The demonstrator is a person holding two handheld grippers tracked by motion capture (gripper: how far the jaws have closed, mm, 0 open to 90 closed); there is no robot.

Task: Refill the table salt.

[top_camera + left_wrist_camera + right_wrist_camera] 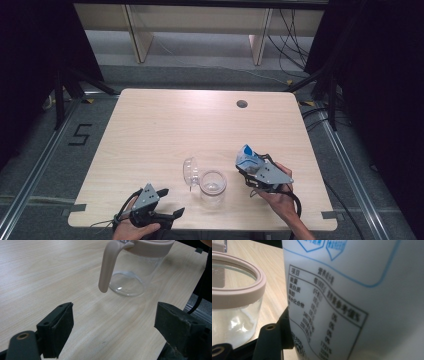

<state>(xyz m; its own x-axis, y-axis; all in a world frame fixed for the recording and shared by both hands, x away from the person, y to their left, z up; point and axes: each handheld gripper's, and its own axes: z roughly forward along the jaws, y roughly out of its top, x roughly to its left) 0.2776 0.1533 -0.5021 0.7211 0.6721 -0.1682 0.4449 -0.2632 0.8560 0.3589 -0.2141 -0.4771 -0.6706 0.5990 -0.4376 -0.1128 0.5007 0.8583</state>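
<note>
A clear glass jar (213, 187) with a pink rim stands open near the table's front edge, its hinged lid (190, 172) tipped back to the left. My right gripper (246, 170) is shut on a white pouch with blue print (248, 157), held tilted just right of the jar. In the right gripper view the pouch (352, 302) shows a printed table, one black finger (272, 340) lies against it, and the jar (234, 302) is close at left. My left gripper (171, 202) rests open at the front left. Its jaws stand wide (113, 325), facing the jar (130, 277) and its pink clasp (107, 267).
The light wood table (165, 125) has a round cable hole (242, 104) at the back right. Its front edge runs just under both hands. Black stands and cables crowd the floor on either side.
</note>
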